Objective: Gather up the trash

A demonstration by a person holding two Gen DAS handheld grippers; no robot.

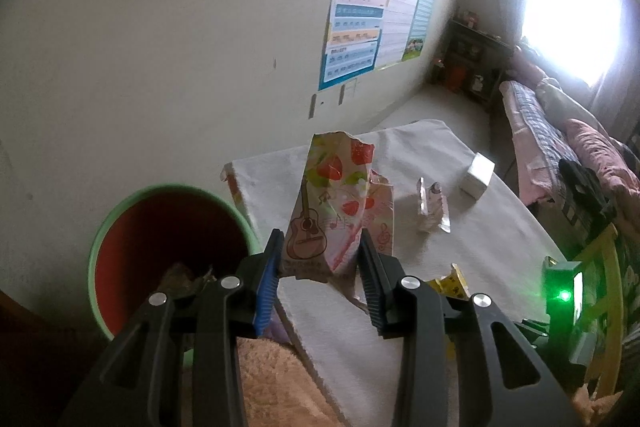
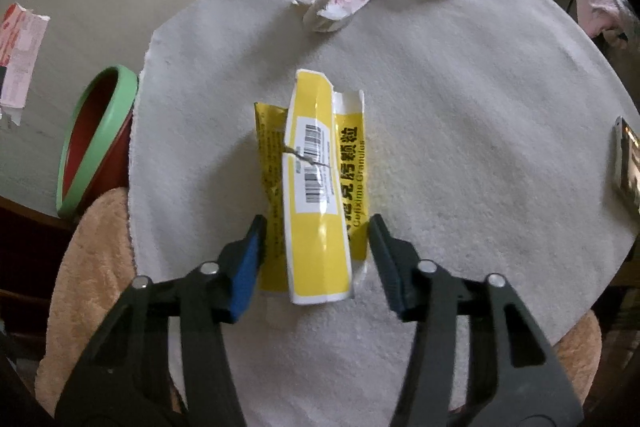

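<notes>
Your left gripper (image 1: pixel 320 259) is clamped on the strawberry-print wrapper (image 1: pixel 332 211), lifted beside the green-rimmed bin (image 1: pixel 120 219); your right gripper (image 2: pixel 318 247) straddles the yellow packet (image 2: pixel 316 187) flat on the worktop (image 2: pixel 480 147), pads apparently not yet pressing.

Black hand-held gripper (image 1: pixel 320 251), blue ribbed pads (image 1: pixel 267 279), silver round screws (image 1: pixel 231 281)

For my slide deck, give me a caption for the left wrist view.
Left gripper lifts a strawberry-print wrapper beside the green-rimmed bin.
</notes>
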